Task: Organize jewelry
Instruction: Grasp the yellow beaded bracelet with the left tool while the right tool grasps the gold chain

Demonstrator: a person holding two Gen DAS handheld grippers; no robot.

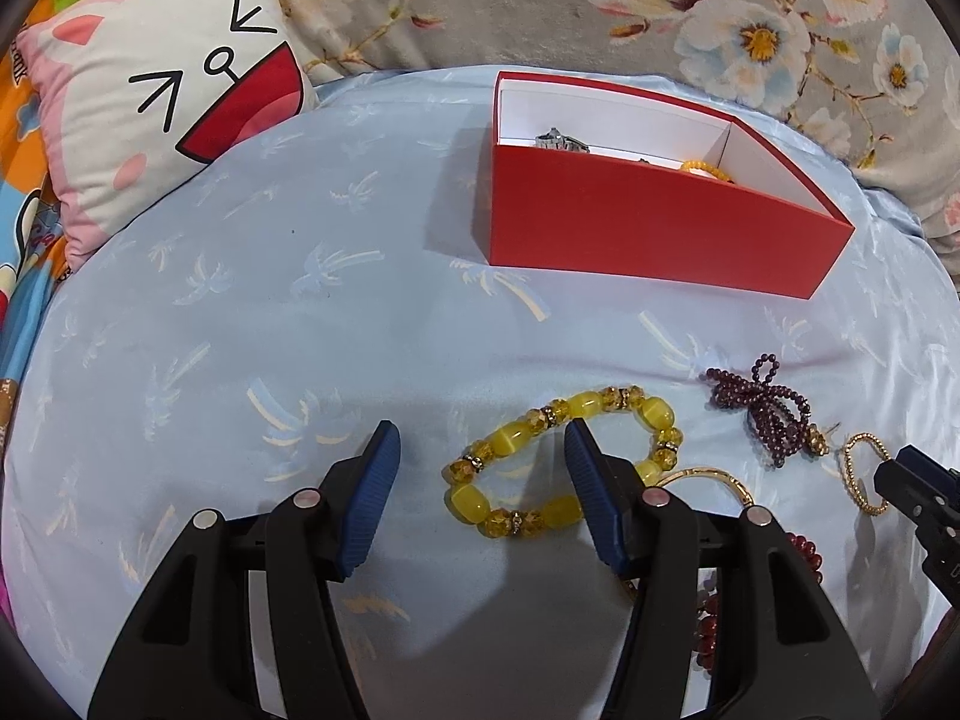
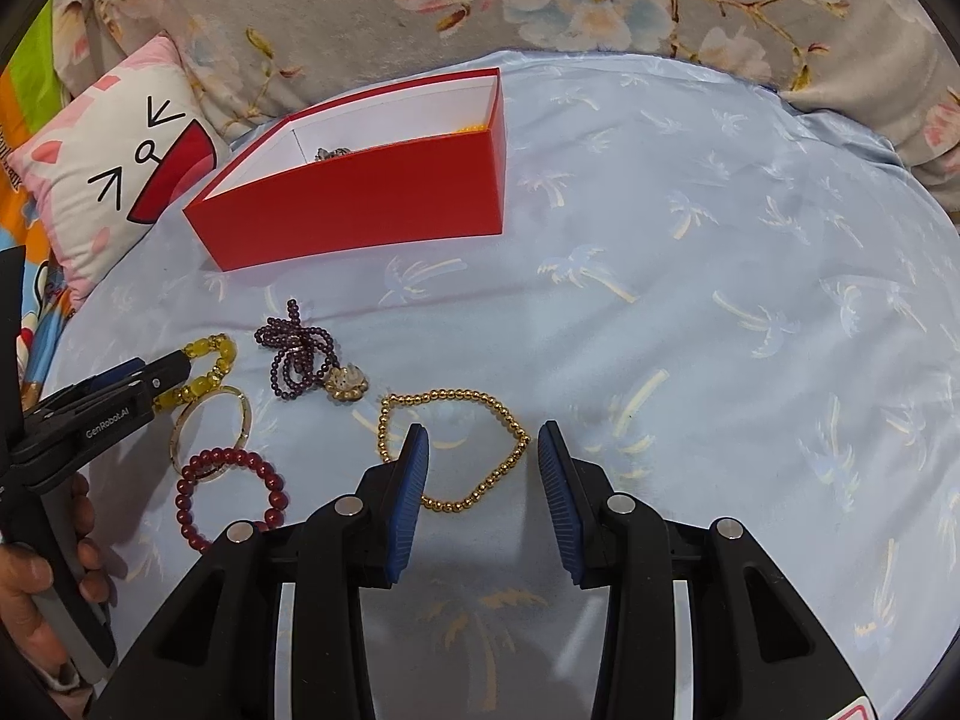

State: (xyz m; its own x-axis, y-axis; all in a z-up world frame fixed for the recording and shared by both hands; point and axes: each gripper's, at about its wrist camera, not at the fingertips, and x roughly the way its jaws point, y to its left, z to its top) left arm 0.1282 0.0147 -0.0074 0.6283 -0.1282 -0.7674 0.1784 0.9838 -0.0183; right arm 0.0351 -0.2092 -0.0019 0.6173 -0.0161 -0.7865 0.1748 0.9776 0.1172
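Left gripper (image 1: 480, 450) open w/ one finger inside the yellow bracelet (image 1: 561, 459). Pick-up step, I think; next squeeze it & lift to the red box (image 1: 630, 222). Right gripper (image 2: 483, 450) open over the gold beads (image 2: 456, 450).

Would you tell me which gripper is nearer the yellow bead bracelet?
Left. The left gripper straddles the yellow bead bracelet, jaws open; the right gripper sits farther right, over the gold bead chain.
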